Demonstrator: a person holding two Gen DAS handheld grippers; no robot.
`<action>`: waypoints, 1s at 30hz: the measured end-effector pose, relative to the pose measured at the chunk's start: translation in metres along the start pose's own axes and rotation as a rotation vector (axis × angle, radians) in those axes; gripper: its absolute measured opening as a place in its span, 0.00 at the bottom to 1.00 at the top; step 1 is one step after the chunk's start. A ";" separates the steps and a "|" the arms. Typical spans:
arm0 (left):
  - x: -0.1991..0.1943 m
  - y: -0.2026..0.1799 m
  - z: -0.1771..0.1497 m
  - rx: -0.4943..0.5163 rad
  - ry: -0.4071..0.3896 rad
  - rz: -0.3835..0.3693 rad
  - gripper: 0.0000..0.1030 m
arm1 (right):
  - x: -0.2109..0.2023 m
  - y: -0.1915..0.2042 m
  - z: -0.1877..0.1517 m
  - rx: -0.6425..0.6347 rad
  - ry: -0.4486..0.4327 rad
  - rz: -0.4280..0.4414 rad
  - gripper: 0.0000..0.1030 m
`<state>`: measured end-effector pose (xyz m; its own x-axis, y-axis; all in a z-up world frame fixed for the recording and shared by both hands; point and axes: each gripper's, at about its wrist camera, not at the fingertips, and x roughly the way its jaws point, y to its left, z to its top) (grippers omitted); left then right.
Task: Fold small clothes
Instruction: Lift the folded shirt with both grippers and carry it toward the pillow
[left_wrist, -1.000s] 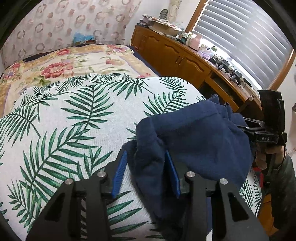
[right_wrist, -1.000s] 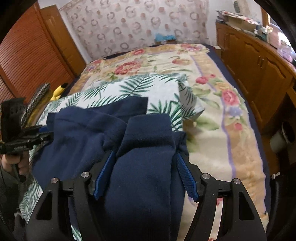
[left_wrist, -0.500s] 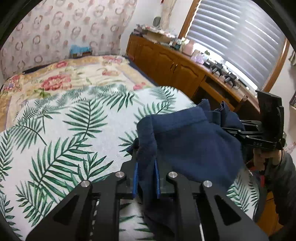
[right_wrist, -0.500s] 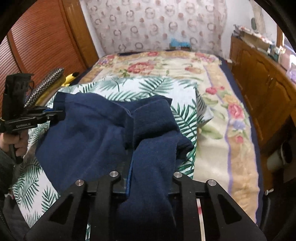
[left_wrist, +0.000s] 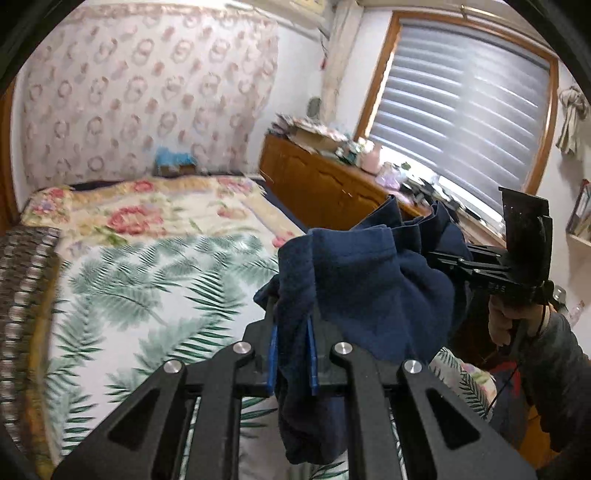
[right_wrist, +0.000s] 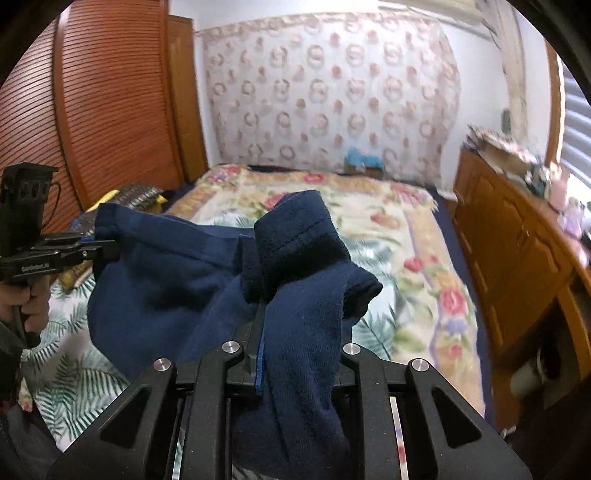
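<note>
A dark navy fleece garment (left_wrist: 369, 284) hangs in the air above the bed, held between both grippers. My left gripper (left_wrist: 292, 358) is shut on one bunched edge of it; cloth droops below the blue pads. My right gripper (right_wrist: 291, 354) is shut on another edge, and a thick fold (right_wrist: 295, 236) covers its fingers. In the left wrist view the right gripper (left_wrist: 480, 273) is at the right, at the cloth's far edge. In the right wrist view the left gripper (right_wrist: 66, 251) is at the left, holding the corner (right_wrist: 107, 221).
The bed below has a palm-leaf sheet (left_wrist: 147, 295) and a floral blanket (left_wrist: 147, 210). A wooden cabinet (left_wrist: 325, 184) with clutter runs along the right under a blinded window. A wooden slatted wardrobe (right_wrist: 92, 110) stands on the left. A woven pillow (left_wrist: 26, 280) lies at the bed's left edge.
Both grippers closed on the navy garment and lifted it off the bed. The cameras now look higher, toward the wall and window.
</note>
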<state>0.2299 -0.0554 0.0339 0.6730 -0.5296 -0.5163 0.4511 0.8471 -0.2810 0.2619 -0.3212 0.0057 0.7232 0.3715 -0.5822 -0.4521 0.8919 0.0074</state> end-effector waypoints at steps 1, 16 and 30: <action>-0.012 0.006 0.001 -0.001 -0.020 0.019 0.10 | 0.002 0.006 0.007 -0.016 -0.007 0.010 0.18; -0.150 0.135 -0.012 -0.142 -0.223 0.313 0.10 | 0.106 0.175 0.147 -0.340 -0.086 0.209 0.18; -0.175 0.222 -0.102 -0.365 -0.214 0.504 0.10 | 0.239 0.361 0.225 -0.667 -0.002 0.378 0.18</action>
<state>0.1525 0.2292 -0.0209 0.8686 -0.0293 -0.4947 -0.1525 0.9340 -0.3230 0.3889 0.1475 0.0520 0.4576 0.6213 -0.6361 -0.8877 0.3600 -0.2870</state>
